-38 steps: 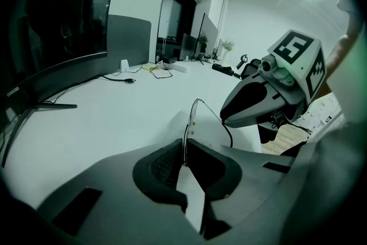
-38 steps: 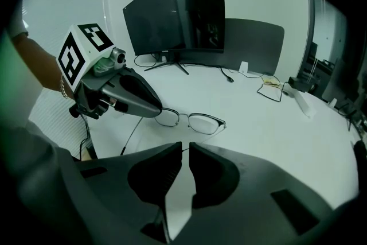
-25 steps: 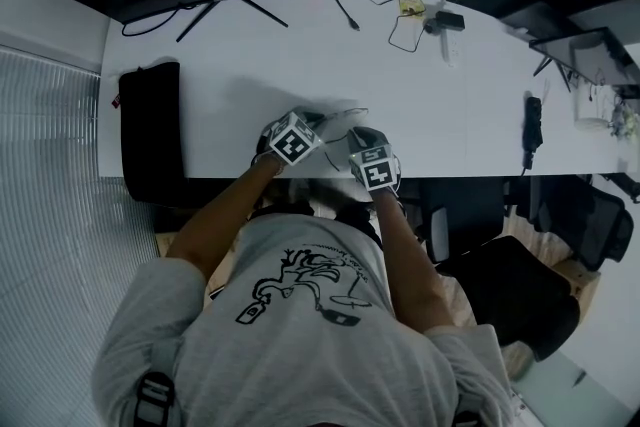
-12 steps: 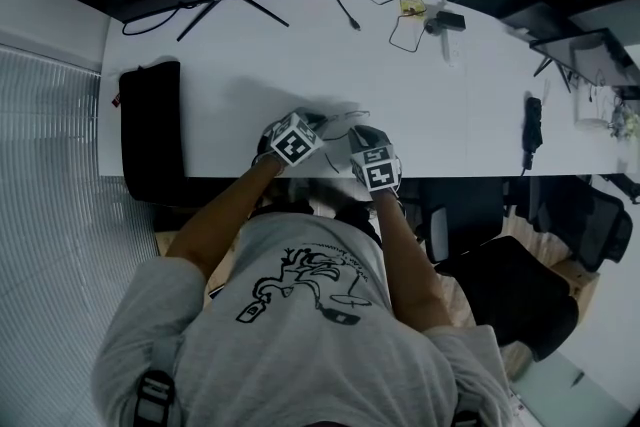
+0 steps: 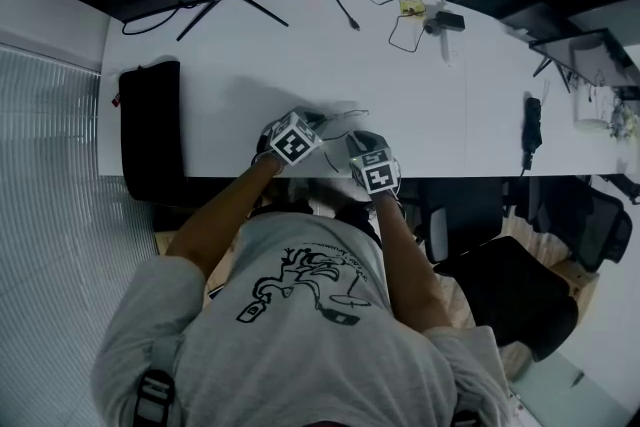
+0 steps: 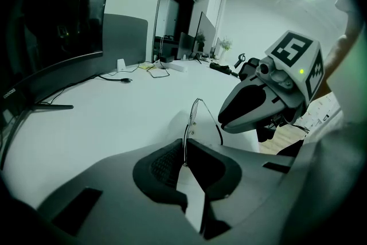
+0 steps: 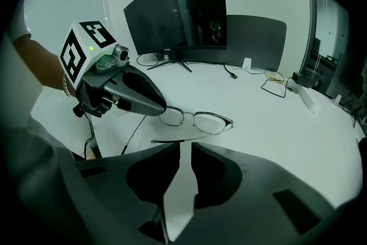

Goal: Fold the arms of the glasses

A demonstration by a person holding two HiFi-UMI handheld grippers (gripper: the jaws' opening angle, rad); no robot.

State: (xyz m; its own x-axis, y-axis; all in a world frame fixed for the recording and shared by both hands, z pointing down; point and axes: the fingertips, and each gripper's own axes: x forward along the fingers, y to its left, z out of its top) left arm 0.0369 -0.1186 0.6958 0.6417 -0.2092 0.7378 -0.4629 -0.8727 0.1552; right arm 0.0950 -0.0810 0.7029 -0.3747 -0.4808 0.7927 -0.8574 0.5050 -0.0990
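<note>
**Right jaws ease open, left keeps the frame**

Hardly anything has shifted in the head view. The left gripper and right gripper flank the glasses near the desk's front edge, and the right's jaws have just been opening.

Left gripper view: its jaws are pinched on the thin frame, which stands edge-on straight ahead.

Right gripper view: the gap is narrow and nothing is pressed. One arm lies crosswise just ahead of the tips, parallel to the lens front, so this gripper is the nearer one to it.

Count: one pair of glasses, two grippers.
</note>
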